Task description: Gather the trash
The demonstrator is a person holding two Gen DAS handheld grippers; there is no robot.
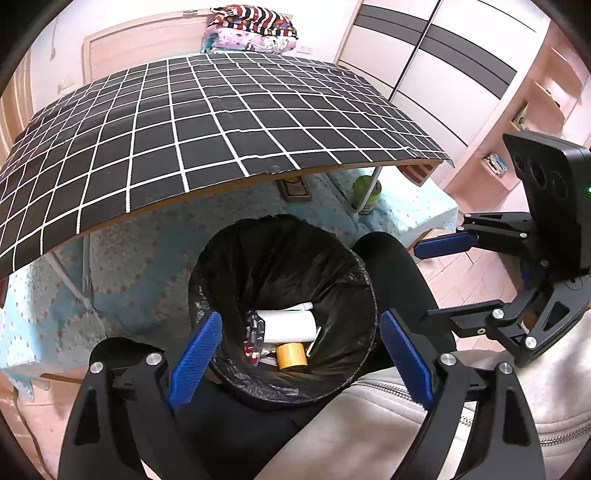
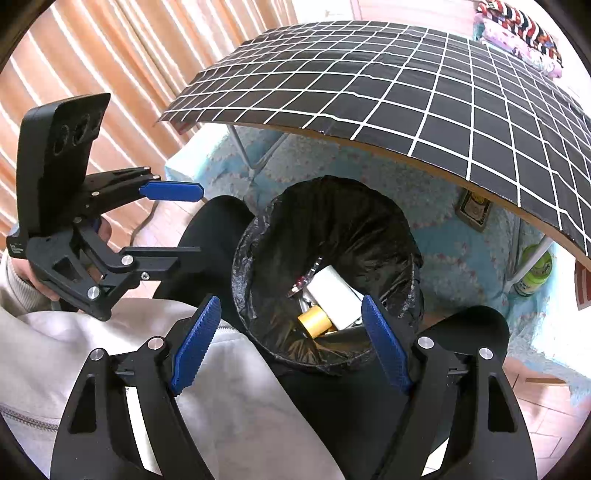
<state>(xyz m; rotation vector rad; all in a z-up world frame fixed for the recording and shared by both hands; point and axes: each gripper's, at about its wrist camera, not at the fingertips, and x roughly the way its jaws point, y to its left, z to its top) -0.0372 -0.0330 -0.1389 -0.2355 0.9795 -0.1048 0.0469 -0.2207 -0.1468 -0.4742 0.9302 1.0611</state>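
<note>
Nearest the lens, the left hand-held gripper (image 1: 299, 354) has its blue pads spread wide with nothing between them, poised above the mouth of the bin. The right hand-held gripper (image 2: 291, 345) is likewise spread and empty, held just beside the left one over the person's lap, where a grey jacket (image 2: 110, 369) and black trousers show.

Just beyond the fingertips stands one trash bin (image 1: 343, 273) lined with a black bag, between the person's knees. The collected trash lies at its bottom: one white roll or tube (image 1: 288, 326), one yellow tape roll (image 1: 291, 356), and a crumpled clear wrapper with red bits (image 1: 253, 343) to one side. There may be a second thin white piece behind the roll; it is too hidden to count with certainty.

Judging from this, the drop-off step looks finished for both hands, since neither carries anything. The next move calls for lifting away from the bin and looking for any remaining litter.

Further out, one worktop (image 1: 184, 129) covered in a black cloth with a white grid shows no trash on the part in view. Under it lie a blue patterned floor mat (image 1: 129, 251) and one green jar (image 1: 365, 192) beside a worktop leg; whether that counts as trash I cannot tell. Farthest back sit folded bedding (image 1: 251, 29) and a wardrobe (image 1: 436, 62).
</note>
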